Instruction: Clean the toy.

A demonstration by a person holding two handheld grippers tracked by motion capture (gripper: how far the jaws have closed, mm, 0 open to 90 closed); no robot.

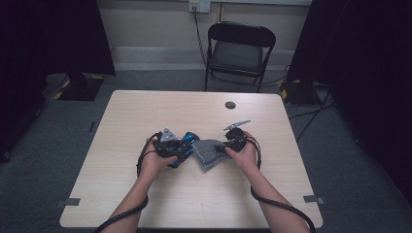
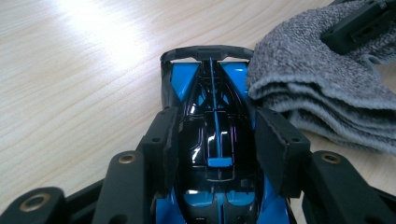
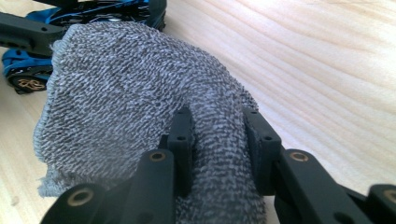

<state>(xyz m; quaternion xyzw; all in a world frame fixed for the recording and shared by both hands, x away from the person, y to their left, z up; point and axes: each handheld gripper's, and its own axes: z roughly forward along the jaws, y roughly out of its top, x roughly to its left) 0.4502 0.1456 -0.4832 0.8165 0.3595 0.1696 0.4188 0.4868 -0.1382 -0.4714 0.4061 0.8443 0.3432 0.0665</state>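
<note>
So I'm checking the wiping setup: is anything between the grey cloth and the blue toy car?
Nothing visible. The grey cloth, pinched in the right gripper, already lies against the blue toy car that the left gripper clamps.

We count one toy car (image 2: 212,135), blue and black, on the table. We count one grey cloth (image 3: 140,107), folded into several layers. We count two grippers: one left gripper (image 2: 212,144) with two black jaws, one right gripper (image 3: 217,140) with two black jaws, so four jaws in all. We count two hands and two forearms, each gripper trailing one black cable, two cables together. We count one wooden table (image 1: 145,111), with one dark round spot (image 1: 230,105) on its top. Beyond it we count one black folding chair (image 1: 239,51) and one wall socket (image 1: 199,5).
</note>
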